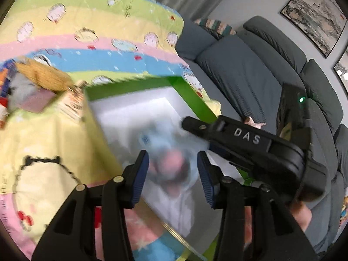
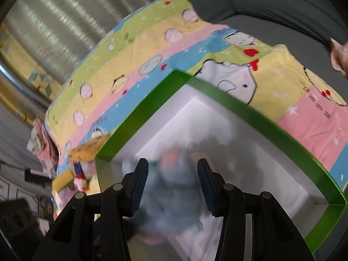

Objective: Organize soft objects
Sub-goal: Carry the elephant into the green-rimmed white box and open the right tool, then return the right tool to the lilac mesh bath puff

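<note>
The blurred blue plush toy (image 1: 171,163) hangs over the green-rimmed box (image 1: 191,95). Left gripper (image 1: 173,174) fingers stand apart, touching nothing; right gripper (image 2: 173,181) contact unclear. It could catch the rim and tumble outside.

The blanket (image 1: 91,28) has stripes of green, yellow, pink and blue, with little cartoon faces and red hearts on it. The box (image 1: 189,95) is bright green outside and white inside. The soft toy (image 1: 171,158) in it looks blurry — pale blue with some pink. The couch (image 1: 239,76) is dark grey-blue.
</note>
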